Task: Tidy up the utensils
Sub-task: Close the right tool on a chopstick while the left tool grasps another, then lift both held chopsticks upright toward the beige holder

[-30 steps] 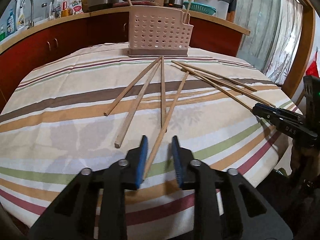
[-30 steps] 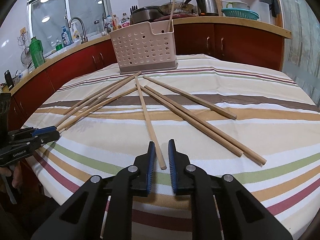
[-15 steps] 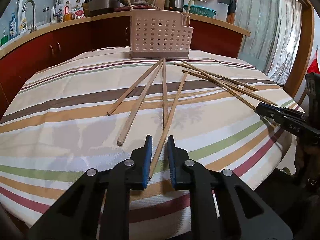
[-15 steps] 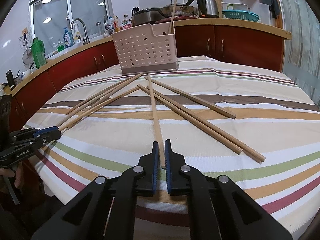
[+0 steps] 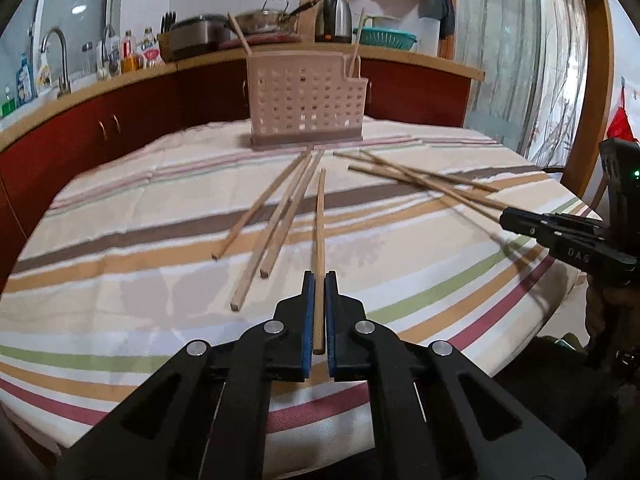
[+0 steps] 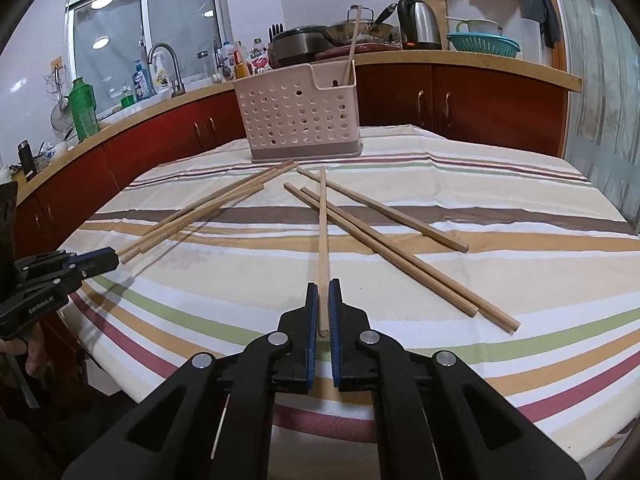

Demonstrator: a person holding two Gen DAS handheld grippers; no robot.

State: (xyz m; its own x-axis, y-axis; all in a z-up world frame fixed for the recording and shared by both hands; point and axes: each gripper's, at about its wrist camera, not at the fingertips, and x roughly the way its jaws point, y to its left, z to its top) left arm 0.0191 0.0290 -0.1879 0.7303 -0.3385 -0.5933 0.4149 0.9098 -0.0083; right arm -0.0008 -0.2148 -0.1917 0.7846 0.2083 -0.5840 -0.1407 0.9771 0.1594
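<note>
Kitchen, striped tablecloth [image 5: 120,240] | left gripper [image 5: 319,280] clamped on a chopstick [image 5: 320,220] pointing toward perforated caddy [image 5: 306,106] at table's far side | loose chopsticks [image 6: 384,240] lie on cloth | right gripper [image 6: 323,292] clamped on another chopstick [image 6: 323,232]

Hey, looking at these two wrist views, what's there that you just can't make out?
- Inside of the utensil holder, both views: its perforated wall hides how deep the standing chopsticks sit.
- Left gripper, left view: its fingers cover the sides of its chopstick, so actual contact is unclear.
- Right gripper, right view: same for its chopstick.
- Bottle labels by the sink, both views: too small to read.
</note>
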